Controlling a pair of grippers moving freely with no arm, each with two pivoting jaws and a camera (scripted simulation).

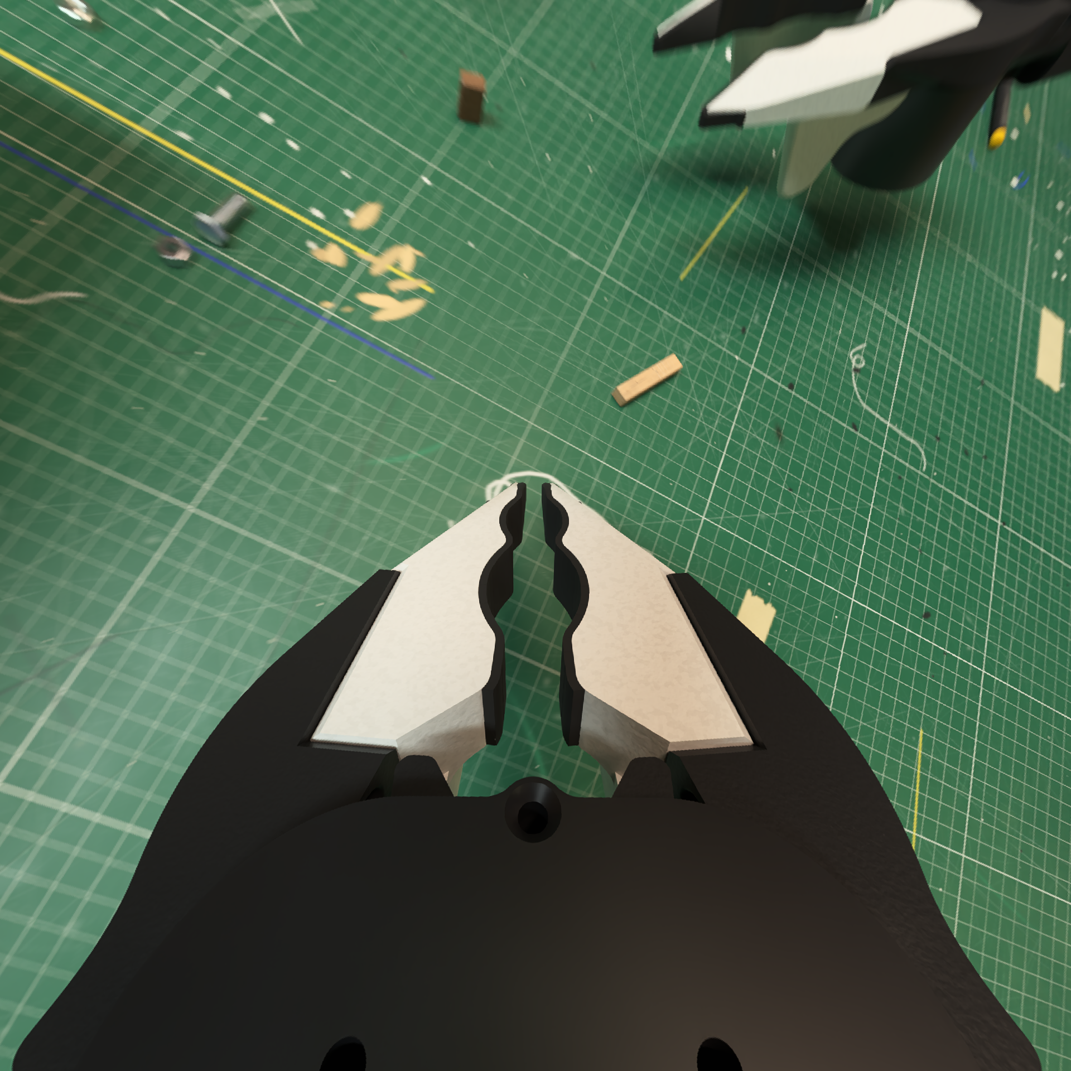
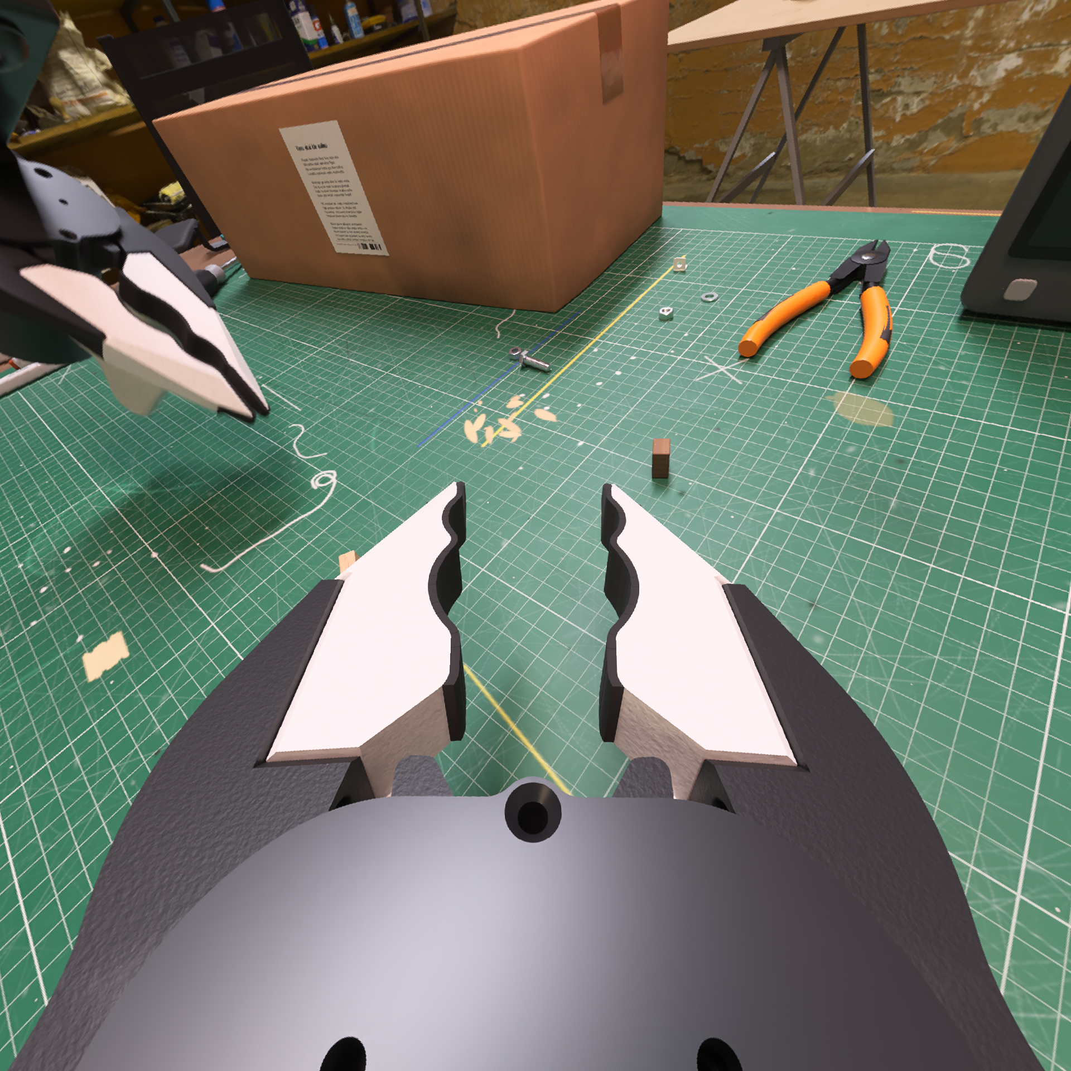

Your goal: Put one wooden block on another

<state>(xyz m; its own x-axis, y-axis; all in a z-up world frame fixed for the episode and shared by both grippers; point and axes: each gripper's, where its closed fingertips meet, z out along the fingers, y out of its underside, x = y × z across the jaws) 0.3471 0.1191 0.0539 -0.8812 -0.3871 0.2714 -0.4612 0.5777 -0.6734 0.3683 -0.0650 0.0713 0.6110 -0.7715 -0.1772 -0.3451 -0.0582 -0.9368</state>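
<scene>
A dark brown wooden block (image 1: 471, 95) stands upright on the green cutting mat (image 1: 753, 521); it also shows in the right wrist view (image 2: 660, 458). A pale wooden block (image 1: 647, 379) lies flat, ahead and right of my left gripper (image 1: 533, 487), which is shut and empty above the mat. My right gripper (image 2: 533, 487) is open and empty; the dark block is ahead and to its right. Only a corner of the pale block (image 2: 346, 561) shows beside its left finger. The right gripper (image 1: 681, 78) hovers at the top right of the left wrist view. The left gripper (image 2: 258, 412) hovers at the left of the right wrist view.
A cardboard box (image 2: 463, 174) stands at the back of the mat. Orange-handled pliers (image 2: 840, 313) lie at the right, near a dark device (image 2: 1031, 232). A bolt (image 1: 220, 220), a nut (image 1: 174, 250), wood shavings (image 1: 388, 272) and tape scraps (image 1: 1049, 353) lie scattered.
</scene>
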